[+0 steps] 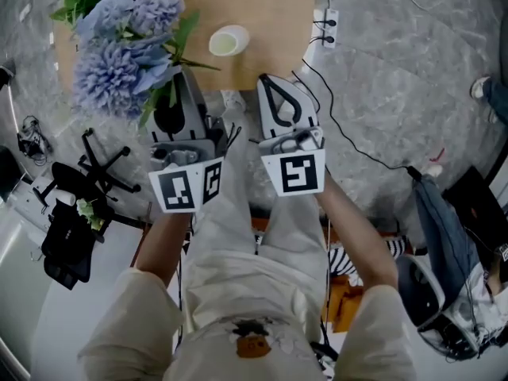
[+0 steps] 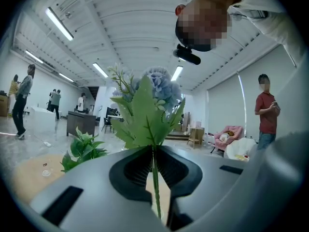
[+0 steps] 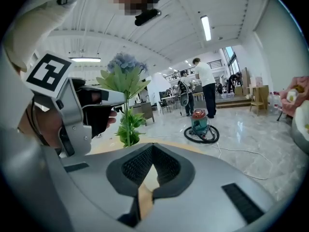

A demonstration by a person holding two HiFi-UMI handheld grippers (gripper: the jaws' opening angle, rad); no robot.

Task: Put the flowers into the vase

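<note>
Head view shows the left gripper [image 1: 175, 94] carrying the bunch of pale blue, ball-headed artificial flowers with green leaves [image 1: 119, 54] out over the near edge of the light wooden table [image 1: 262, 14]. Its jaws are almost together, pinching only the thin green stem, as the left gripper view confirms. The right gripper [image 1: 274, 94] hangs beside it with jaws fully closed and nothing between them. Further back on the table stands a small, pale, round open-mouthed vessel [image 1: 228, 40], which I take to be the vase. It is well apart from the blooms and nothing is in it yet. The main danger looks like the grip itself. The heads are large and the hold is low on a slender stem, so the bunch may swing or twist between the pads as it is tilted upright. The stem end could then miss the narrow mouth. The vessel also looks small and light against so full a bunch. A sideways nudge from the stem or leaves might tip it or push it along the table, unless the free gripper steadies it. Once released, the top-heavy blooms could pull it over.
</note>
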